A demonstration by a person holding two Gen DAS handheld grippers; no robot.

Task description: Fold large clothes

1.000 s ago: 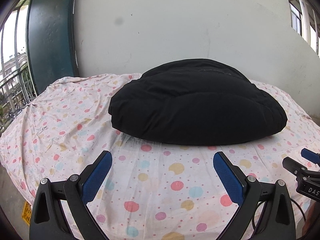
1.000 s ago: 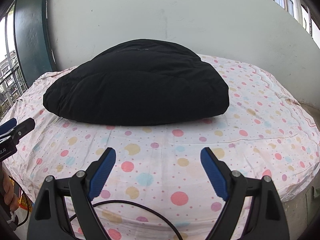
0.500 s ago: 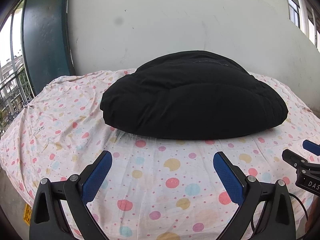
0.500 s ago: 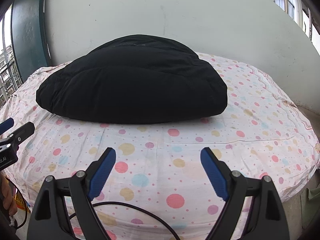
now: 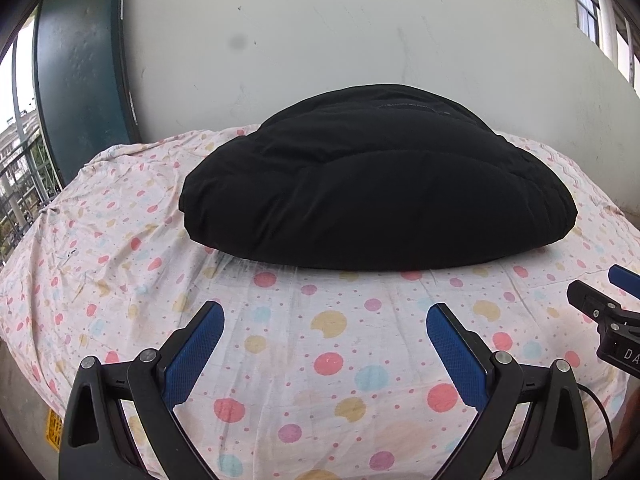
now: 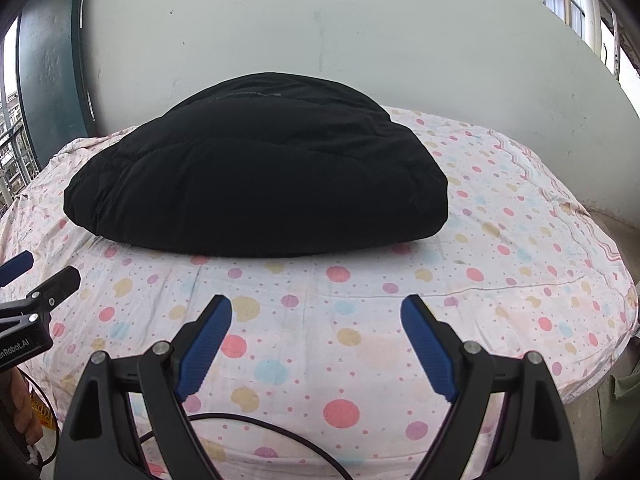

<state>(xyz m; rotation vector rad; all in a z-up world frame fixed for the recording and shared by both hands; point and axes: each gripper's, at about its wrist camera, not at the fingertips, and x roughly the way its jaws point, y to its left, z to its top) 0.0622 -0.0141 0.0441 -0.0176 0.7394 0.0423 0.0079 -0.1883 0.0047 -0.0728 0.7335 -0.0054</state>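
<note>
- Black padded garment (image 5: 376,184) lies bundled mid-bed on the dotted sheet (image 5: 332,360).
- Left tool (image 5: 324,332) and right tool (image 6: 316,324) hover short, jaws apart, empty.
- Likely best: pinch both near corners together.

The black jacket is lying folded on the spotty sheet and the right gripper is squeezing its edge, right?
Not quite. The black jacket does lie folded on the spotty sheet, but the right gripper isn't squeezing it. The right wrist view shows its jaws wide open over bare sheet, short of the jacket's near edge.
</note>
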